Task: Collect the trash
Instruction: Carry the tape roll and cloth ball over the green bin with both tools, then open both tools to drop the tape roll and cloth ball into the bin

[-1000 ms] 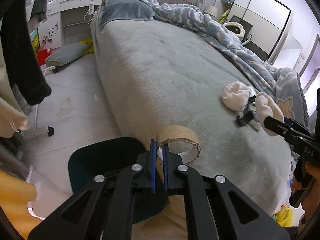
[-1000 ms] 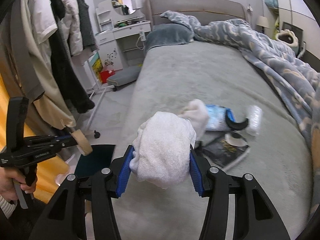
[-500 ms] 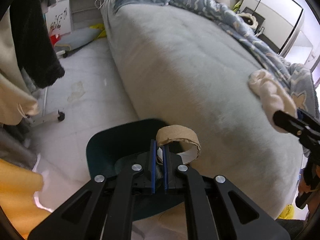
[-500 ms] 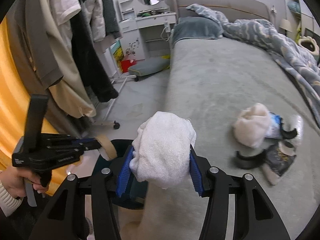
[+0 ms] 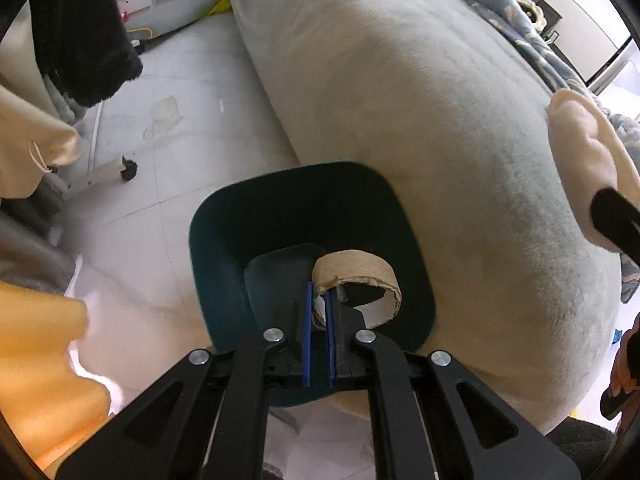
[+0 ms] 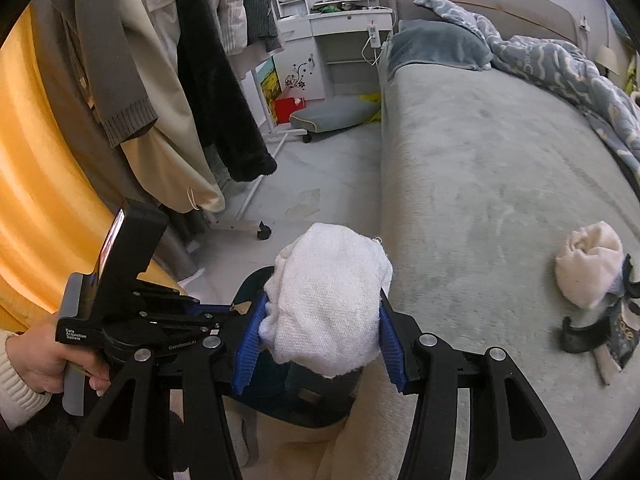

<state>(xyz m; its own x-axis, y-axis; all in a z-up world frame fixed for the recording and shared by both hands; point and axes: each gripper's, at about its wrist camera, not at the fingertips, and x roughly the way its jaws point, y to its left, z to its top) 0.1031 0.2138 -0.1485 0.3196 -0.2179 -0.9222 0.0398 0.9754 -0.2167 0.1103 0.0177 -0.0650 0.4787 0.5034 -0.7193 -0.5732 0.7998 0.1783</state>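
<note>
My left gripper [image 5: 318, 308] is shut on the wall of a brown cardboard tape ring [image 5: 356, 276] and holds it right over the open dark teal bin [image 5: 224, 240] on the floor by the bed's foot. My right gripper [image 6: 320, 332] is shut on a crumpled white cloth wad [image 6: 326, 300], just above the same bin [image 6: 248, 284]. The wad also shows in the left wrist view [image 5: 588, 160]. The left gripper shows in the right wrist view [image 6: 224, 312]. Another white wad [image 6: 588, 272] and dark wrappers [image 6: 596, 336] lie on the bed.
The grey bed [image 6: 500, 168] fills the right side, with a blue blanket [image 6: 560, 60] at its far edge. A clothes rack with hanging coats [image 6: 208, 92] on a wheeled base [image 6: 262, 234] stands left. An orange curtain [image 6: 36, 200] is close left. A white dresser [image 6: 332, 28] stands at the back.
Both grippers have swung left off the bed toward the teal bin. The tape ring now hangs over the bin's opening, and the white wad has come to the bin's rim.
</note>
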